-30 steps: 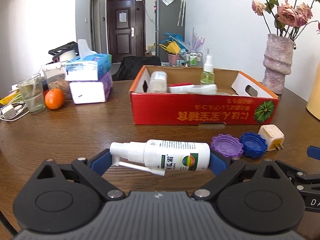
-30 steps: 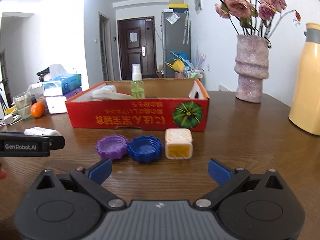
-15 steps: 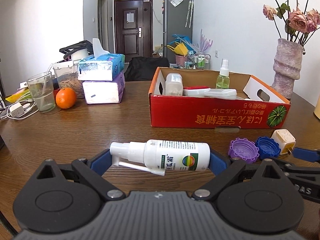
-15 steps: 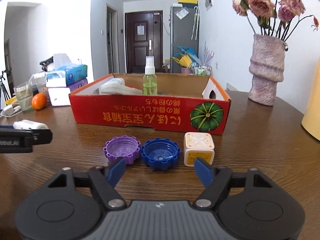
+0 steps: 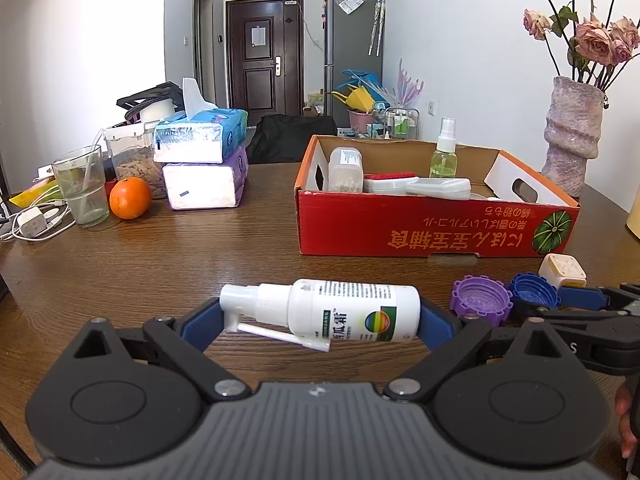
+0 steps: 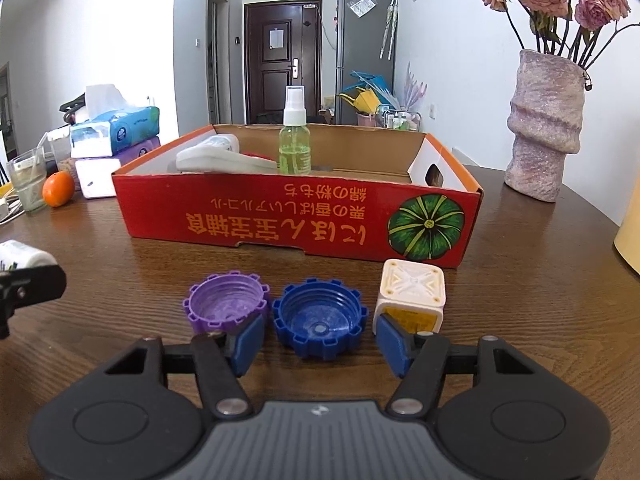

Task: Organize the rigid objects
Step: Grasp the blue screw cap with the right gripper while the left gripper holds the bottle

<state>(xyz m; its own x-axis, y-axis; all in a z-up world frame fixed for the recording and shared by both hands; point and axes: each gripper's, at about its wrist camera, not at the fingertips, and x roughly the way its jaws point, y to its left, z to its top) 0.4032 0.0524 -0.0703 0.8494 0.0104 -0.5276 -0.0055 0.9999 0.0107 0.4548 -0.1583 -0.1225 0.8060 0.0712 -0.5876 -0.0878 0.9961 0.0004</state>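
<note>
The red cardboard box (image 6: 296,216) sat mid-tabletop (image 6: 520,300), partly filled; the left gripper (image 5: 320,316) clamped the white spray bottle (image 5: 344,312) lengthwise, just off the wood; the right gripper (image 6: 320,338) stood open astride the blue cap (image 6: 320,320); best closed squarely, clear of the purple cap (image 6: 226,302)

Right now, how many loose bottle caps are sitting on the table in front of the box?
2: a purple cap on the left and a blue cap touching its right side, between the right gripper's open fingers. Others may hide inside the red box.
</note>
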